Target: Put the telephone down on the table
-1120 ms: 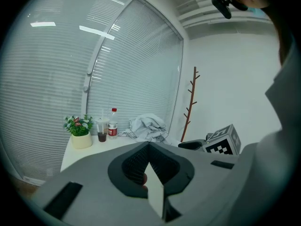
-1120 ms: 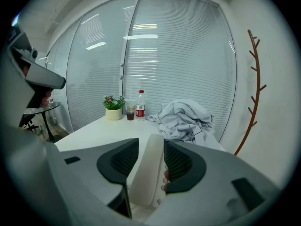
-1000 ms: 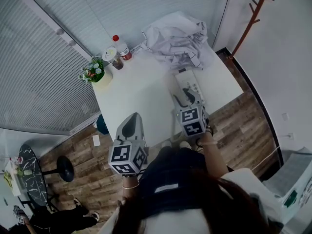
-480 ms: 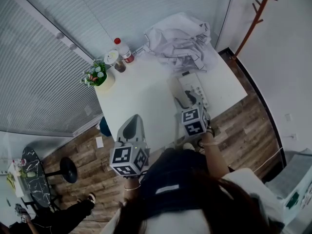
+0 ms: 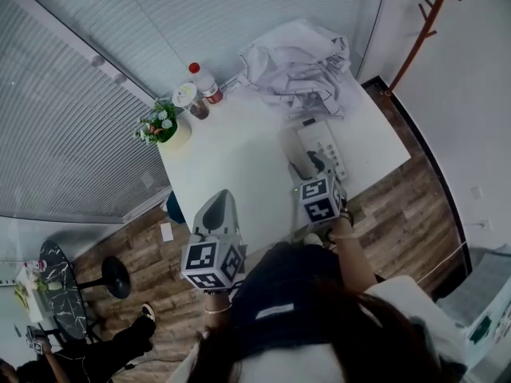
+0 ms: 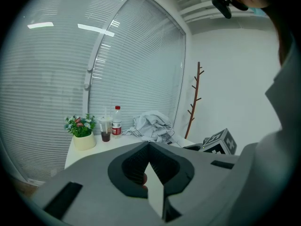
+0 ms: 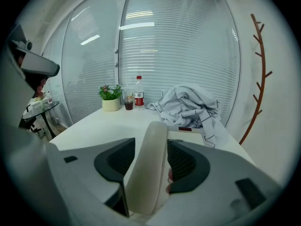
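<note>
Barely shifted from a second ago, the right hand-held gripper hangs over the near edge of the white rectangular desk, while a person in dark clothes at the lower left of the head view has stepped along the wood-plank floor. In the right gripper view its jaws are spreading, with the cream plastic telephone handset standing lengthwise between them. Whether the handset's lower end rests on the desk cannot be told. To the left and nearer the wearer, the left hand-held gripper is held off the desk's edge with its jaws pressed together, pinching nothing. Just beyond the right gripper lies the flat pale telephone base. Farther back a crumpled white-grey cloth is heaped at the desk's far right corner. At the far left sit a clear cup of dark drink, a red-capped plastic bottle and small flowers in a cream pot. White slatted blinds close off the wall behind, and a reddish-brown branching coat stand rises at the right.
</note>
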Demonstrator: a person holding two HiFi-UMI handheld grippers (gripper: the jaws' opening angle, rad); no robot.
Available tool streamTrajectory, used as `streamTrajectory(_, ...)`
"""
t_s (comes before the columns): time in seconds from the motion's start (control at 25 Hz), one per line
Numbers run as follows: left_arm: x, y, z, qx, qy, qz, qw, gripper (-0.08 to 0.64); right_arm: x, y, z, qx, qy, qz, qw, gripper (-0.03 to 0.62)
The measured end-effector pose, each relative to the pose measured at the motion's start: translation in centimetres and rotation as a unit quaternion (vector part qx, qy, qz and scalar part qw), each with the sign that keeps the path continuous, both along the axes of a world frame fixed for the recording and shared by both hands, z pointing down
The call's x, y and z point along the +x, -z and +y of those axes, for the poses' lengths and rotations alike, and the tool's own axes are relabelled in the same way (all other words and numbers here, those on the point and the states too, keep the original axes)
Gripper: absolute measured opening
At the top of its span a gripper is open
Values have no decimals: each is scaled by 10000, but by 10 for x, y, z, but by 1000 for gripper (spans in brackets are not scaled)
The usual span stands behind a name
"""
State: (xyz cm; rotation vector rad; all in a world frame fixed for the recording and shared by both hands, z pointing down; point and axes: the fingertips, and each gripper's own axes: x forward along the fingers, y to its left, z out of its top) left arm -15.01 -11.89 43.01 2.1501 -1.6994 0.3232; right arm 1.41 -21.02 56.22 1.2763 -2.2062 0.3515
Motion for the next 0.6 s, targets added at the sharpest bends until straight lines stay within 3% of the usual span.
streamTrajectory(0.6, -9, -8, -6, -131, 14, -129, 9998, 0, -3, -24, -3, -309, -37, 74, 9995, 247)
